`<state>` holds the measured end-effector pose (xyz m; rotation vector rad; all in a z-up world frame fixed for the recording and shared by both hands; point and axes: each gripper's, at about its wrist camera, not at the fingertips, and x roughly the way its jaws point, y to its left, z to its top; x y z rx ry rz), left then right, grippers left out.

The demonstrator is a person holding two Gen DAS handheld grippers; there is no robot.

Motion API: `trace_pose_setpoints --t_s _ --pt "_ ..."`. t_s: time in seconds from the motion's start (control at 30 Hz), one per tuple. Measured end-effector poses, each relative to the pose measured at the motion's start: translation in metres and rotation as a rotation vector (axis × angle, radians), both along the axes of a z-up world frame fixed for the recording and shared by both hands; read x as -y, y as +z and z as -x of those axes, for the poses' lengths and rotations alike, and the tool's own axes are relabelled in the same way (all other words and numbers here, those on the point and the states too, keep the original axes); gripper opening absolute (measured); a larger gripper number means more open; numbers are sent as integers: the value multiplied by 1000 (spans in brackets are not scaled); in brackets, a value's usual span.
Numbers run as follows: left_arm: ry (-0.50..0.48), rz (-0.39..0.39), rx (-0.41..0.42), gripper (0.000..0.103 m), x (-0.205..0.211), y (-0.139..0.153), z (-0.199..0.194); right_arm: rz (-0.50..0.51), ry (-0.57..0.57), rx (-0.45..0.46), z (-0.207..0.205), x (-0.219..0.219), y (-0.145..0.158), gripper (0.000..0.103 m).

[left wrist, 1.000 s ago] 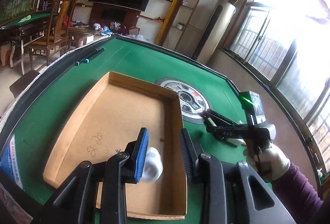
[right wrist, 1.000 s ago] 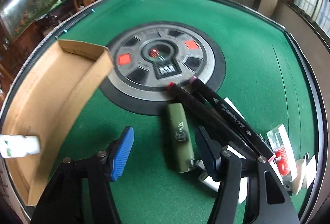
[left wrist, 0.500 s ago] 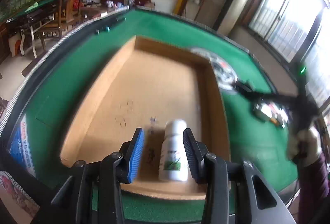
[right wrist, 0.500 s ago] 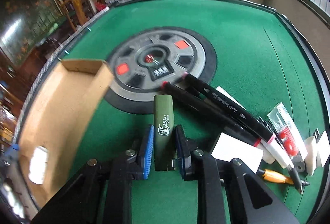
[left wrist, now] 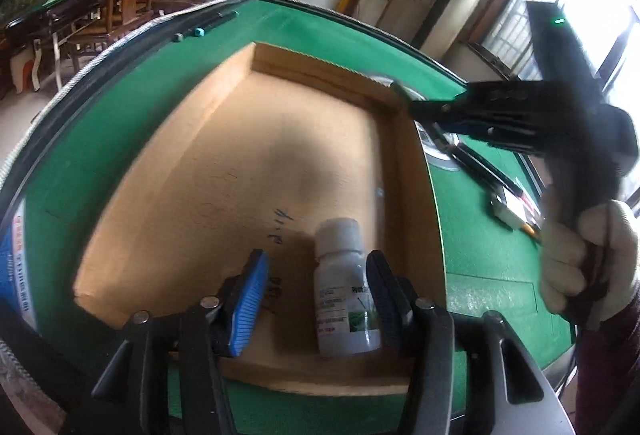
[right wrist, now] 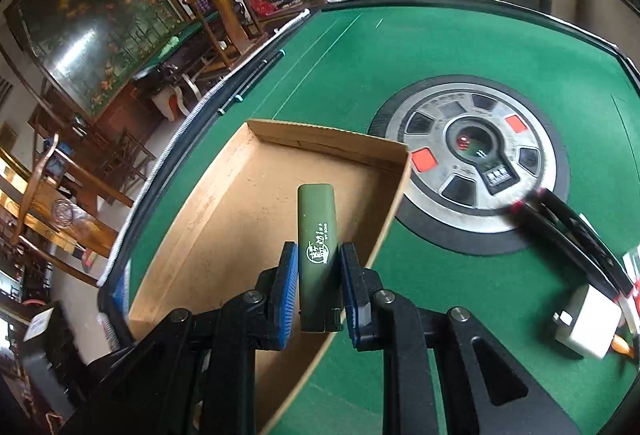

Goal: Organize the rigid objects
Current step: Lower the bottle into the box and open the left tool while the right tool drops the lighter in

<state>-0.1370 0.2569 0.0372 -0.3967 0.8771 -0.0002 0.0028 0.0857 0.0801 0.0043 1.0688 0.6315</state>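
The left tool (left wrist: 316,295) stood apart over the cardboard tray (left wrist: 408,163); its jaws had just been opening. The white bottle (left wrist: 346,291) lay on the tray floor between them, near the tray's right wall, against the right finger and clear of the blue left pad (left wrist: 250,299). The right tool (right wrist: 319,289) was clamped on the dark green lighter (right wrist: 318,239), held above the tray's near edge. On the green tabletop (right wrist: 460,47), black markers (right wrist: 560,219) and a white block (right wrist: 588,323) lay beside the round centre panel (right wrist: 472,171).
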Motion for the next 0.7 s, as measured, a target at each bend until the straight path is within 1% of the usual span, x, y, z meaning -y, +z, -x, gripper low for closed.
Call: trace_pose_setpoints --t_s 0.1,0.23,0.37,0.43,0.5,0.53,0.6,0.67,0.7 --pt "27 4 22 63 -11 3 5 51 -29 -5 -11 -20 -13 20" --pt "41 34 15 63 -23 -3 7 88 -74 -22 -23 -28 -32 20" --pt "49 46 13 63 -27 -7 9 148 -120 -9 -28 -30 -41 21" --pt "54 47 11 65 -28 -7 9 137 -135 -5 -27 -26 -40 25" --pt "50 44 10 66 -27 -6 10 103 -145 3 -23 -19 -34 38" --pt "48 42 10 66 -26 -5 10 82 -148 15 -21 -13 -31 41" --pt "36 30 10 66 -23 -4 11 52 -144 55 -10 0 -21 50" --pt "3 16 3 66 -16 -3 11 48 -145 105 5 18 -11 54" --pt "-15 13 -5 66 -12 -4 9 52 -148 127 12 28 -8 55"
